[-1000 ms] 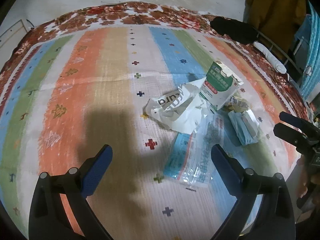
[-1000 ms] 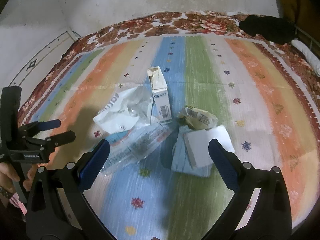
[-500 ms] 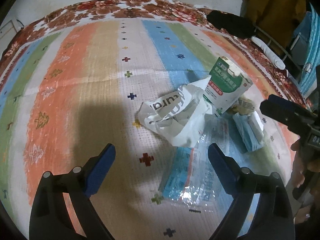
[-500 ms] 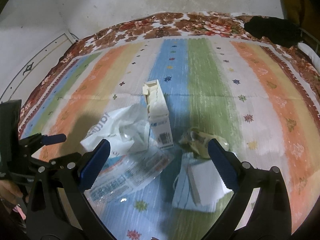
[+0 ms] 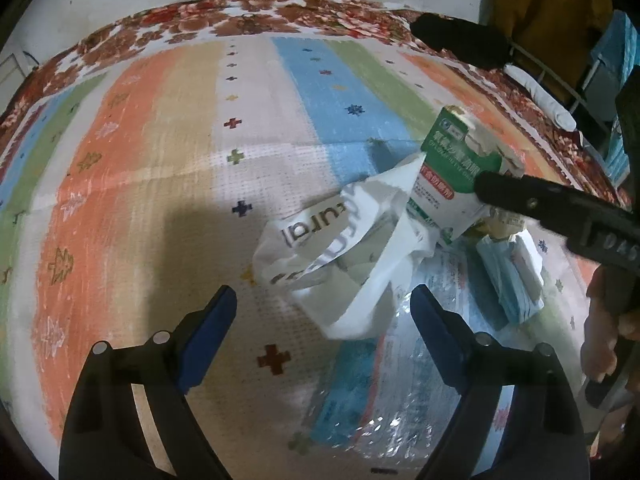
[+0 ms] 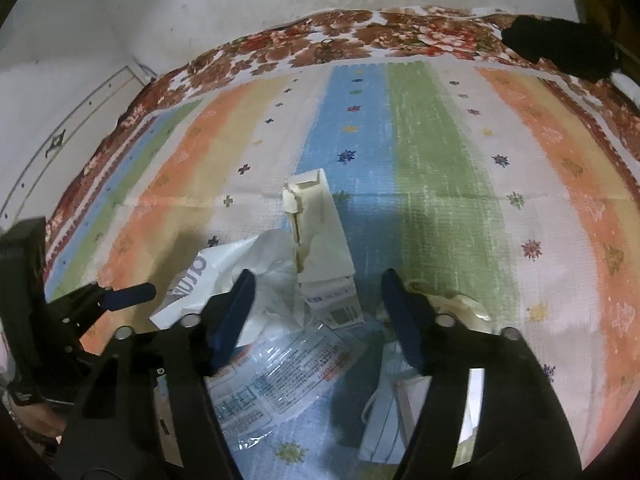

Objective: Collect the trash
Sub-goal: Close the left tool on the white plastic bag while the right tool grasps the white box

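here, right claw [image 6: 316, 292] spread around torn carton [image 6: 320, 236], left claw [image 5: 322, 312] spread over white bag [image 5: 340, 260], neither touching

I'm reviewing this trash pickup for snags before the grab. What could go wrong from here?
1. The right gripper straddles the torn carton, which leans on the white bag; closing may pinch both or tip the carton.
2. The left gripper is close by, so the two could collide.
3. The clear wrapper lies flat, likely hard to grasp.
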Demonstrator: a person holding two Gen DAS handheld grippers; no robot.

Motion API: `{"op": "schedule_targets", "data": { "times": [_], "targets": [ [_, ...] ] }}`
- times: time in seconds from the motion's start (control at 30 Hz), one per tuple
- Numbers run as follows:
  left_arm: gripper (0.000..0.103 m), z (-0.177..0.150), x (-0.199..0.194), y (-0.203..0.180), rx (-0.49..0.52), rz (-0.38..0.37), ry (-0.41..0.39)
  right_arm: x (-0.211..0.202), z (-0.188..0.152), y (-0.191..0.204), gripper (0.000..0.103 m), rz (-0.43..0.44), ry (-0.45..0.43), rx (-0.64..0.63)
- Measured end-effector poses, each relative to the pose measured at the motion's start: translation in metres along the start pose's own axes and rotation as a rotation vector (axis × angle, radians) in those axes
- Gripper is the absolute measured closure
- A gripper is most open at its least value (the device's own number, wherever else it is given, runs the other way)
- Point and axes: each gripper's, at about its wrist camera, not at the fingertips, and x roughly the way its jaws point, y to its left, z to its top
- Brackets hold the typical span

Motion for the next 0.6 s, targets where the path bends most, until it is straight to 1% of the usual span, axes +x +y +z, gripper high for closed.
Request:
{"op": "schedule_targets", "data": {
  "times": [0.07,0.1,0.13,0.17,0.23,0.27,0.33,0.5,0.53,0.6],
  "targets": [
    [0.022,0.001,0.0,-0.002,-0.012,0.003,-0.01,0.002,0.001,0.002,0.056,-0.024,0.001,-0.009],
    [0.034,0.001,-0.001,-0.003,-0.01,0.012,-0.016,0.003,0.001,0.002,0.058,-0.026,0.001,-0.001],
    [0.047,0.002,-0.001,-0.005,-0.005,0.024,-0.023,0.003,0.001,0.002,0.069,-0.023,0.001,0.005],
    [0.051,0.002,0.0,-0.006,-0.002,0.039,-0.025,0.003,0.001,0.002,0.077,-0.025,0.007,0.006],
    [0.074,0.002,0.005,-0.006,-0.01,0.067,-0.006,0.0,-0.001,0.004,0.08,-0.039,0.004,-0.007],
    [0.077,0.002,0.005,-0.007,-0.013,0.063,-0.002,-0.003,-0.002,0.005,0.081,-0.041,-0.002,-0.017],
    [0.089,0.004,0.002,-0.007,-0.015,0.072,-0.01,-0.008,-0.004,0.005,0.081,-0.057,-0.006,-0.033],
    [0.101,0.003,-0.006,-0.006,-0.048,0.05,-0.004,-0.02,-0.008,-0.005,0.081,-0.058,-0.012,0.0],
    [0.102,0.003,-0.007,-0.006,-0.048,0.05,-0.003,-0.022,-0.009,-0.006,0.081,-0.054,-0.012,0.006],
    [0.102,0.002,-0.014,-0.007,-0.041,0.073,-0.013,-0.03,-0.009,-0.008,0.081,-0.043,-0.022,0.019]
  ]
}}
